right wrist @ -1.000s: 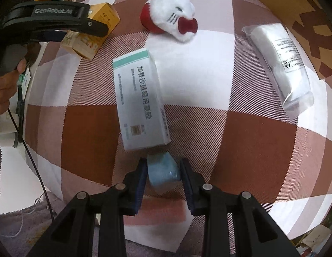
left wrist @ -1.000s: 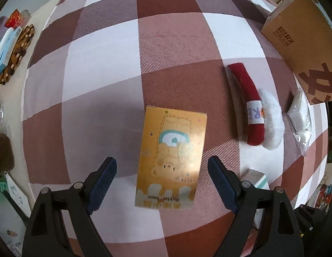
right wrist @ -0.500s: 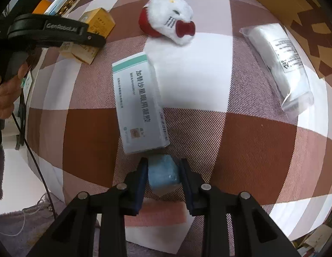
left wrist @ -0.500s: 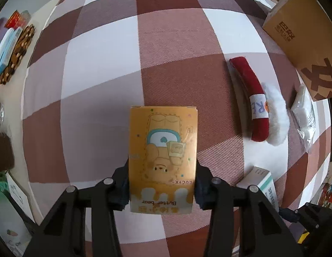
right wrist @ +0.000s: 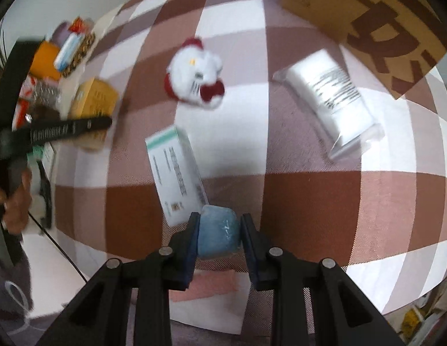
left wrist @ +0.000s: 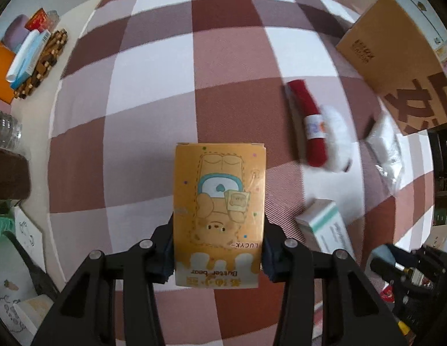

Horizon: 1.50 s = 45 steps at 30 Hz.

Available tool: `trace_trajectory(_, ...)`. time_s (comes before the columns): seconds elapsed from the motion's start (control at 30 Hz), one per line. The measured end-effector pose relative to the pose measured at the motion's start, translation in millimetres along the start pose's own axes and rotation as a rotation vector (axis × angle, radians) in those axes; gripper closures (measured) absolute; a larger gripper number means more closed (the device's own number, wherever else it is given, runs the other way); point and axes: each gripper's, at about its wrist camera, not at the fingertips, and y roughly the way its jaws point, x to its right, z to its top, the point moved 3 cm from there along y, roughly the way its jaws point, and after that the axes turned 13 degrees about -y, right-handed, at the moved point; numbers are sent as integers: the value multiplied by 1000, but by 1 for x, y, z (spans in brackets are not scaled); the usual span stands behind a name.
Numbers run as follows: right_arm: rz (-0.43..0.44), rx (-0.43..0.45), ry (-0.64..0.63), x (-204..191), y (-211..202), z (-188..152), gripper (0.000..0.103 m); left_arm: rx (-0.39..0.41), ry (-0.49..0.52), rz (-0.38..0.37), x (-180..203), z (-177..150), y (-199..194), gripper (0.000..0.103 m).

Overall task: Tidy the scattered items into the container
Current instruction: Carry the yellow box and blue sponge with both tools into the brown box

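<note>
My left gripper (left wrist: 219,255) is shut on a yellow Butter bear box (left wrist: 219,210) and holds it above the checked cloth; the box also shows in the right wrist view (right wrist: 93,103). My right gripper (right wrist: 219,239) is shut on a small blue block (right wrist: 219,235) held just above the cloth. A white box with a green stripe (right wrist: 177,173) lies right in front of it, also in the left wrist view (left wrist: 328,230). A red and white plush toy (right wrist: 196,73) (left wrist: 321,141) and a white plastic packet (right wrist: 331,99) lie further out. The cardboard box container (right wrist: 353,8) (left wrist: 396,66) stands at the far right.
The checked brown and white cloth (left wrist: 165,86) covers the surface. Clutter of bottles, boxes and a wooden mat (left wrist: 41,60) sits off the cloth's left edge. A pink and white sheet (right wrist: 211,297) lies under my right gripper at the near edge.
My left gripper closed on the yellow box and lifted it off the cloth. My right gripper, still holding the blue block, rose and swung toward the cardboard box.
</note>
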Motion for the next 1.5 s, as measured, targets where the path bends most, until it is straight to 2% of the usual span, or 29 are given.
trace_trajectory(0.23, 7, 83, 10, -17, -22, 21, 75, 47, 22, -13, 3, 2, -33, 56)
trace_trajectory(0.47, 10, 159, 29, -4, -57, 35, 75, 78, 30, 0, 12, -11, -58, 56)
trace_trajectory(0.73, 1, 206, 55, -2, -77, 46, 75, 94, 52, -3, 22, -17, -72, 56)
trace_trajectory(1.1, -29, 234, 80, 6, -93, 38, 75, 116, 122, -18, 52, -24, -86, 56)
trace_trajectory(1.5, -63, 249, 154, 27, -105, 19, 75, 105, 225, -43, 93, -31, -85, 56)
